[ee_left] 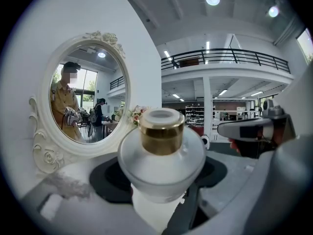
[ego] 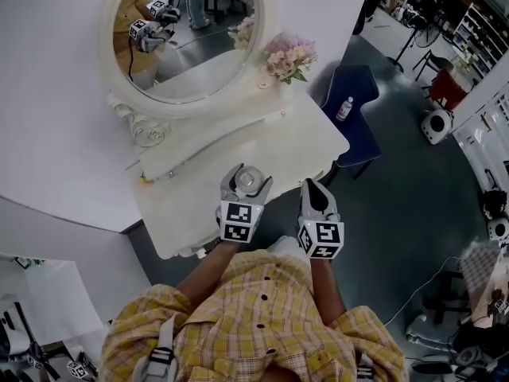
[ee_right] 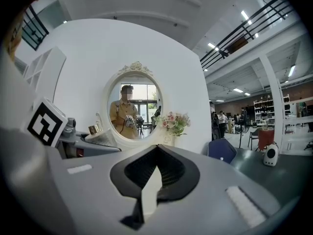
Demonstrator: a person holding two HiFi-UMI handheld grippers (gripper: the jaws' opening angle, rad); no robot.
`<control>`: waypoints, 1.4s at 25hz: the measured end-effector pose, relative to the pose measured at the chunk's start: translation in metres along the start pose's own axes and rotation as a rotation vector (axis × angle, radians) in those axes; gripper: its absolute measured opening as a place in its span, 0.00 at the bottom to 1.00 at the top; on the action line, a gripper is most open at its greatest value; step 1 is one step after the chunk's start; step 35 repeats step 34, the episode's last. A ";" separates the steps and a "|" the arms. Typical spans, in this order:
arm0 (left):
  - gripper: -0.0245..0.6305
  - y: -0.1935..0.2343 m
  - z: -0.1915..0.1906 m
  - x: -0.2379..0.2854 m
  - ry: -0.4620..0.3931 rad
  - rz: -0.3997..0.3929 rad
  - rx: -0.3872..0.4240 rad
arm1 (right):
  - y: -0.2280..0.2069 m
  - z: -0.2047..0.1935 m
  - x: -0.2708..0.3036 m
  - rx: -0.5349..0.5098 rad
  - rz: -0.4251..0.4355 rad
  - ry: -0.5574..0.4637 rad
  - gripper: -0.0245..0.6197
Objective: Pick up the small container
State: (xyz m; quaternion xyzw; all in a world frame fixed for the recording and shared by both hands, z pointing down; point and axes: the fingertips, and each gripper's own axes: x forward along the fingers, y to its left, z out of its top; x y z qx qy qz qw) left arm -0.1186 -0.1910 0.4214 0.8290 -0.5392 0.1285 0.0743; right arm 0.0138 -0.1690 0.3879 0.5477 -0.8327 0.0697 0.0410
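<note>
The small container (ee_left: 161, 148) is a white round jar with a gold neck and a white cap. It sits upright between the jaws of my left gripper (ee_left: 162, 180), which is shut on its body. In the head view the container (ego: 247, 179) shows between the left gripper's (ego: 246, 185) fingers, above the front part of the white vanity table (ego: 199, 205). I cannot tell whether it touches the tabletop. My right gripper (ego: 316, 191) hovers just right of it at the table's front edge, shut and with nothing in it (ee_right: 155, 173).
An oval white-framed mirror (ego: 187, 38) stands at the back of the table, with a vase of pink flowers (ego: 288, 58) to its right. A blue chair (ego: 354, 114) with a small bottle (ego: 344, 108) on it stands right of the table.
</note>
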 end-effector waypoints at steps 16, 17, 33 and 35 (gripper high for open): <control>0.57 -0.012 0.008 -0.024 -0.054 0.009 -0.023 | -0.006 -0.007 -0.017 0.012 -0.009 0.004 0.04; 0.57 -0.013 0.008 -0.024 -0.054 0.009 -0.022 | -0.006 -0.007 -0.018 0.014 -0.010 0.003 0.04; 0.57 -0.023 0.001 -0.034 -0.052 0.003 -0.011 | -0.007 -0.009 -0.032 0.023 -0.021 -0.005 0.04; 0.57 -0.023 0.001 -0.035 -0.053 0.004 -0.011 | -0.006 -0.009 -0.033 0.021 -0.019 -0.005 0.04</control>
